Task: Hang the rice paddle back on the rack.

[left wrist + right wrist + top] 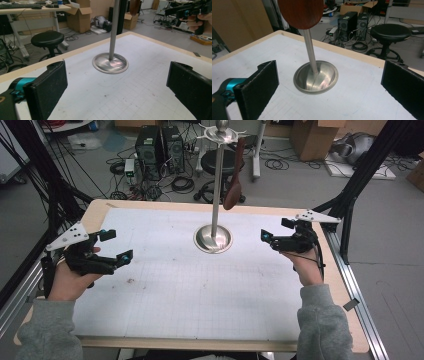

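Gridded table (165, 305), steel stand (214, 239), hanging wooden spoon (233, 180)

You had open mat (200, 295) across the table's near half and along both side edges. Toward the far edge, the stand (213, 239) stood mid-table, its hanging spoon (234, 180) blocking passage high on the right.

I see the table (100, 212), wood-edged and covered by a white gridded mat (165, 295); at upper centre of the frame, the metal stand's round base (213, 239) rests directly on the mat.
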The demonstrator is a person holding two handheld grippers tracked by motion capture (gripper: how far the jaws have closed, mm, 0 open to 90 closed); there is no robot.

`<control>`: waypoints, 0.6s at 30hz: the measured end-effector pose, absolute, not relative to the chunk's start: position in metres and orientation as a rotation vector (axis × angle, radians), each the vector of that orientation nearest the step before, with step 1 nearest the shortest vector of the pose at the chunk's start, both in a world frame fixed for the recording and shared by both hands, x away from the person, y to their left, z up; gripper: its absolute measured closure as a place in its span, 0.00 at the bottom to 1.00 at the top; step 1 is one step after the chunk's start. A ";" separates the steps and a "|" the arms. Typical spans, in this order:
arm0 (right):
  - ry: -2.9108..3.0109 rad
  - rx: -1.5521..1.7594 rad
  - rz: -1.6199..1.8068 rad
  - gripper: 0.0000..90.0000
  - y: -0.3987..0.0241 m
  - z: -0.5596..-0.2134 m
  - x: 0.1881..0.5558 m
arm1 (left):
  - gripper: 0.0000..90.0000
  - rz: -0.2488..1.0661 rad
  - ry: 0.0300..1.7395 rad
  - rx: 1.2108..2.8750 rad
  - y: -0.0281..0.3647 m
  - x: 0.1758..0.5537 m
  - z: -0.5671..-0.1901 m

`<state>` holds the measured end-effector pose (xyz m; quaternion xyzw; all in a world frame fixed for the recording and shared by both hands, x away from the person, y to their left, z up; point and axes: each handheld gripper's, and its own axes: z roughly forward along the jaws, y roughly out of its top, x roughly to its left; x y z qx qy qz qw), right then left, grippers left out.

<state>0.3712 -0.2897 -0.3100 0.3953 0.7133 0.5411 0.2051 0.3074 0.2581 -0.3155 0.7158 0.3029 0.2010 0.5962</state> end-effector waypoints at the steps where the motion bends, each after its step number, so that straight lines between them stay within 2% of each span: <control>1: 1.981 1.096 1.516 0.00 -0.291 -0.312 0.369 | 0.04 0.464 0.699 1.657 0.257 0.307 -0.315; 18: 1.970 1.093 1.476 0.00 -0.309 -0.338 0.340 | 0.04 0.459 0.717 1.687 0.250 0.311 -0.323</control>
